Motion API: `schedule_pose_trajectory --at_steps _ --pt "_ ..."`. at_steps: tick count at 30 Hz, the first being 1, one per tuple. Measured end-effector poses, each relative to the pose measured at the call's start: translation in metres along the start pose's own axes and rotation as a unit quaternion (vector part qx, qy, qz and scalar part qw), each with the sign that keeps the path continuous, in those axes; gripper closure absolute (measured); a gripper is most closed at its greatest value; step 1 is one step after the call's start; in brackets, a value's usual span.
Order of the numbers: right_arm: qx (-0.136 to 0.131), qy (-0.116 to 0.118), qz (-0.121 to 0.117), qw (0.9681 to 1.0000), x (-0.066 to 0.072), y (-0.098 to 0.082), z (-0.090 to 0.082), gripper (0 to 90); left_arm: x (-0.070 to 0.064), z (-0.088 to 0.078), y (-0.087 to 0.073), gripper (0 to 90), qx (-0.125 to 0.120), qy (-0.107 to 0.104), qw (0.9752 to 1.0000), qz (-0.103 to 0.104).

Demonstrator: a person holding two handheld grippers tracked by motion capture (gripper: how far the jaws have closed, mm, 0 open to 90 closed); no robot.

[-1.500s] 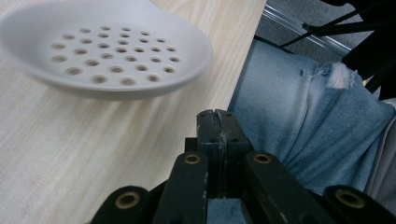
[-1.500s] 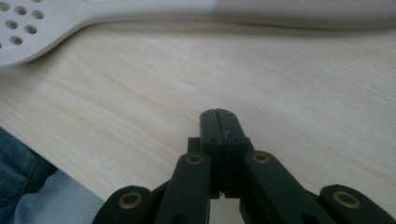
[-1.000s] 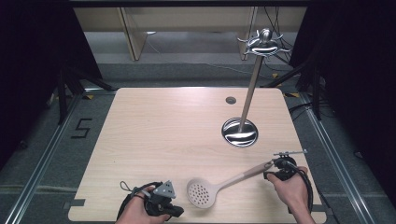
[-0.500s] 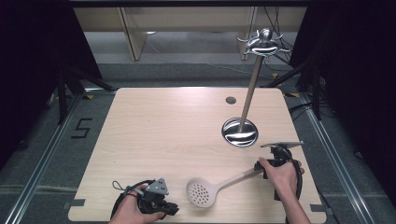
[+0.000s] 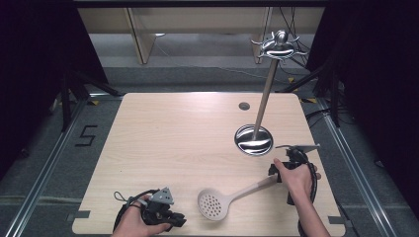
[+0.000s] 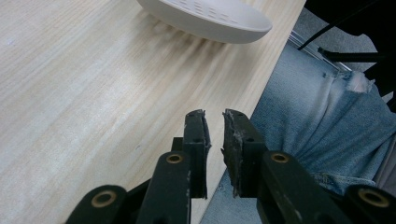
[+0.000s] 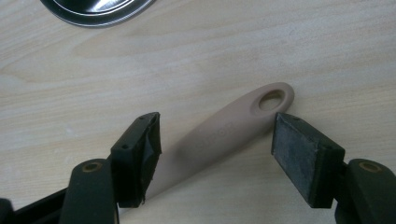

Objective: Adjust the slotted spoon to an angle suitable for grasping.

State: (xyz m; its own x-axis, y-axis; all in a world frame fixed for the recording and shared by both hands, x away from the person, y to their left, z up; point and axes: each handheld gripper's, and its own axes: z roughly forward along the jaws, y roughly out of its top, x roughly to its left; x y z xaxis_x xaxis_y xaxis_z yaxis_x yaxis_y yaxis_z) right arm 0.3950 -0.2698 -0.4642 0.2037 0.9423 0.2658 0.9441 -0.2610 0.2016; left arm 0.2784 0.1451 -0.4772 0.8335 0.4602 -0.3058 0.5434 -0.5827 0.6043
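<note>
Straddling the handle of a slotted spoon point(image 5: 232, 196), the right gripper point(image 7: 215, 140) hangs over a pale wooden tabletop point(image 5: 168, 143).

Its jaws stand wide apart on either side of the beige handle, touching neither side, with the hanging hole at the handle's end lying between them. The spoon lies flat, its perforated bowl pointing away from a steel utensil stand point(image 5: 254, 139) whose round base sits just beyond the right gripper. Left of the spoon's bowl, at the tabletop's near edge, the left gripper point(image 6: 214, 133) rests in a hand, jaws nearly closed with a thin gap, holding nothing, above blue denim point(image 6: 322, 135).
</note>
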Motion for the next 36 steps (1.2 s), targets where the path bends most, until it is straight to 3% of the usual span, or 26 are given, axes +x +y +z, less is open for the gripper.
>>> schedule_pose_trajectory --at_steps 1,2,3,4,6,8,10,11,12,13,14,15,17,18,22,26,28,35,36 --pt "0.001 0.005 0.024 0.9997 0.004 0.000 0.000 33.0 0.000 0.000 0.000 77.5 0.000 0.000 1.0000 0.000" --pt "0.003 -0.004 0.022 0.9998 0.006 0.001 0.001 32.5 0.000 0.000 0.000 77.1 0.000 -0.001 1.0000 -0.001" --pt "-0.009 -0.011 -0.012 0.9998 0.001 0.003 0.002 32.5 0.000 0.000 0.000 77.0 -0.001 -0.001 1.0000 -0.003" --pt "-0.007 -0.009 0.009 0.9999 0.005 0.003 0.002 32.4 0.000 0.001 0.000 76.8 -0.002 -0.001 1.0000 -0.005" --pt "-0.001 -0.022 -0.019 0.9996 0.003 0.005 0.002 31.5 0.000 0.000 0.001 76.4 0.001 -0.004 1.0000 -0.005" --pt "0.001 -0.030 -0.021 0.9993 0.004 0.006 0.003 29.9 0.000 0.001 0.000 75.9 0.001 -0.004 1.0000 -0.005" --pt "0.008 -0.034 0.017 0.9993 0.012 0.006 0.005 29.5 -0.001 0.001 0.000 75.8 -0.002 -0.001 0.9999 -0.013" --pt "-0.005 -0.038 0.000 0.9993 0.010 0.006 0.007 29.6 0.000 0.001 0.000 75.7 -0.002 -0.002 1.0000 -0.008" --pt "0.005 -0.034 0.016 0.9993 0.013 0.008 0.005 29.7 0.000 0.001 0.000 75.7 -0.002 -0.002 1.0000 -0.008" --pt "0.005 -0.034 0.016 0.9993 0.013 0.008 0.005 29.7 0.000 0.001 0.000 75.7 -0.001 -0.002 1.0000 -0.006" --pt "-0.004 -0.043 -0.032 0.9985 0.005 0.011 0.006 31.0 -0.001 0.002 0.000 75.8 -0.003 -0.004 0.9999 -0.015" --pt "-0.003 -0.044 -0.034 0.9984 0.004 0.011 0.006 31.3 -0.001 0.002 0.000 75.8 -0.002 -0.007 1.0000 -0.004" --pt "-0.001 -0.048 -0.035 0.9983 0.004 0.011 0.006 31.5 -0.001 0.003 0.000 75.8 -0.002 -0.006 1.0000 -0.006" --pt "0.019 -0.052 0.026 0.9981 0.013 0.011 0.006 31.4 -0.001 0.003 0.000 75.8 0.001 -0.007 1.0000 -0.002" --pt "0.034 -0.061 0.003 0.9976 0.008 0.012 0.012 31.3 -0.001 0.003 0.000 75.7 0.005 -0.005 1.0000 -0.003" --pt "0.036 -0.058 0.004 0.9977 0.010 0.012 0.015 31.3 -0.001 0.003 0.000 75.7 0.006 -0.005 1.0000 -0.002" --pt "0.027 -0.062 -0.018 0.9975 0.009 0.011 0.015 32.0 -0.001 0.003 0.000 75.6 0.006 -0.006 1.0000 -0.003" --pt "0.034 -0.070 -0.017 0.9968 0.011 0.012 0.015 34.9 -0.002 0.004 0.000 75.3 0.003 -0.009 0.9999 -0.007" --pt "0.039 -0.067 0.013 0.9969 0.017 0.011 0.015 36.2 -0.002 0.005 0.000 75.3 0.003 -0.010 0.9999 -0.007"
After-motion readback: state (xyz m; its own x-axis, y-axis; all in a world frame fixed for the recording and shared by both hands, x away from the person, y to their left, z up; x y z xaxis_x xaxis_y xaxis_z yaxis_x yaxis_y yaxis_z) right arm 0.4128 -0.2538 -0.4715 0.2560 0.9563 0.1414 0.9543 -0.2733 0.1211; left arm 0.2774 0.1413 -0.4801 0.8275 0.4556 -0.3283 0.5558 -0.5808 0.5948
